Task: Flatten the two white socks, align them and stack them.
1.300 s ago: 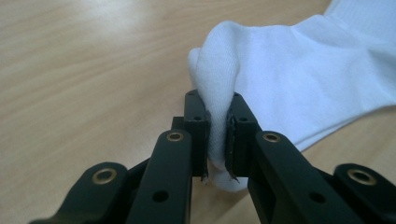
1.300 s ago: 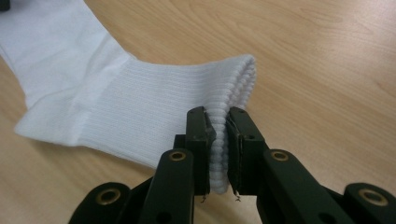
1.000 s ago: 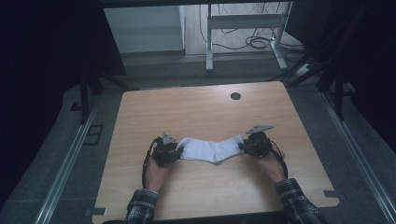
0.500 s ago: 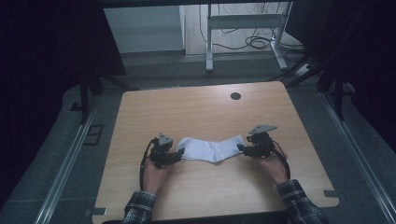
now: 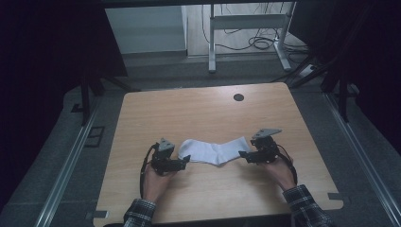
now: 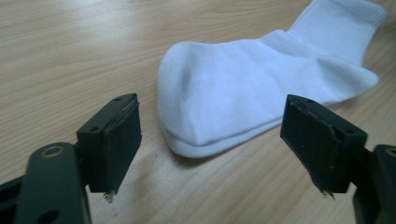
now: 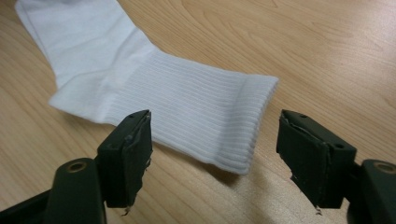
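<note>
- High view: a white sock (image 5: 213,152) lies flat on the wooden surface (image 5: 198,113), near the person's edge, stretched left to right between the two tools.
- Left tool (image 5: 184,161) sits just off the toe end; in the left gripper view its jaws stand wide apart with the toe (image 6: 196,135) ahead of them and nothing clamped. They have just been opening.
- Right tool (image 5: 243,155) sits at the ribbed cuff (image 7: 224,126); in the right gripper view one pad is just at the cuff's near edge, but neither presses on it (the jaws have just been opening here too).
- Likely trouble: a frayed pad could snag the knit as a tool moves away and drag the sock out of its flat lay, since the cloth is light and the wood smooth.
- Another risk: a re-grip taken too shallow would catch only the top layer, so the sock would bunch or fold.
- Pose: both hands rest low near the surface, left hand (image 5: 153,182) and right hand (image 5: 280,171) coming in from the near edge, tools turned inward toward each other and held roughly level.
</note>
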A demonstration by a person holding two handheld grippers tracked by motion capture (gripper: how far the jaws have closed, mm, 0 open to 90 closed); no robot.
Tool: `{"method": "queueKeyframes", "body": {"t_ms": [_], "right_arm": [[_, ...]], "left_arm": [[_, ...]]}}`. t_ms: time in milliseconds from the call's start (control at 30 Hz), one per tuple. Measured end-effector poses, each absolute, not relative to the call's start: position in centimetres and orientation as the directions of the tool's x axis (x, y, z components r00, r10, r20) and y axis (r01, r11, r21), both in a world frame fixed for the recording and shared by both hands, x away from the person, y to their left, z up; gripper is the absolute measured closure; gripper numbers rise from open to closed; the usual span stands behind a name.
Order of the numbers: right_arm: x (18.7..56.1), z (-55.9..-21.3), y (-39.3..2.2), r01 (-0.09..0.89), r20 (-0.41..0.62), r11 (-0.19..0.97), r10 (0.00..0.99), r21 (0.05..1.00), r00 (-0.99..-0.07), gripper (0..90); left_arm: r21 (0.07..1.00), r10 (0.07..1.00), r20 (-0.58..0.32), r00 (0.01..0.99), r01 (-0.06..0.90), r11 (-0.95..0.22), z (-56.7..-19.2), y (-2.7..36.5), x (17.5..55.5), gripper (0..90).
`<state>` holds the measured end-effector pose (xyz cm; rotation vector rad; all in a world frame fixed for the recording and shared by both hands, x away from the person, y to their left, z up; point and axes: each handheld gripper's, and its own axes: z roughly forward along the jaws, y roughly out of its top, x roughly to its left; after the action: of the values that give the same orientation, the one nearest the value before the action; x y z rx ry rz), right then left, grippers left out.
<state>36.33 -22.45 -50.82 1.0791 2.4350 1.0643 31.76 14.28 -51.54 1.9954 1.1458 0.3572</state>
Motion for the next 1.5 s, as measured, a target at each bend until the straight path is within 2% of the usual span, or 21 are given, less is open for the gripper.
{"method": "queueKeyframes", "body": {"t_ms": [600,800,1267,1500], "right_arm": [[33.7,-49.4,-23.7,0.495,0.029,0.473,0.701,0.729,-0.712,15.4],[32.9,-49.6,-24.7,0.502,0.028,0.474,0.706,0.723,-0.707,14.8],[31.9,-51.3,-26.7,0.544,0.044,0.468,0.729,0.697,-0.683,14.2],[31.8,-52.4,-27.3,0.548,0.005,0.500,0.735,0.671,-0.678,14.1]], "left_arm": [[0.737,0.811,-0.105,0.576,0.593,-0.325,-50.2,15.9,28.7,13.8],[0.727,0.814,-0.074,0.576,0.589,-0.351,-50.7,16.5,27.9,13.4],[0.710,0.825,-0.061,0.561,0.606,-0.359,-52.4,18.1,26.3,12.4],[0.683,0.826,-0.053,0.561,0.624,-0.380,-53.6,18.3,26.1,12.2]]}}
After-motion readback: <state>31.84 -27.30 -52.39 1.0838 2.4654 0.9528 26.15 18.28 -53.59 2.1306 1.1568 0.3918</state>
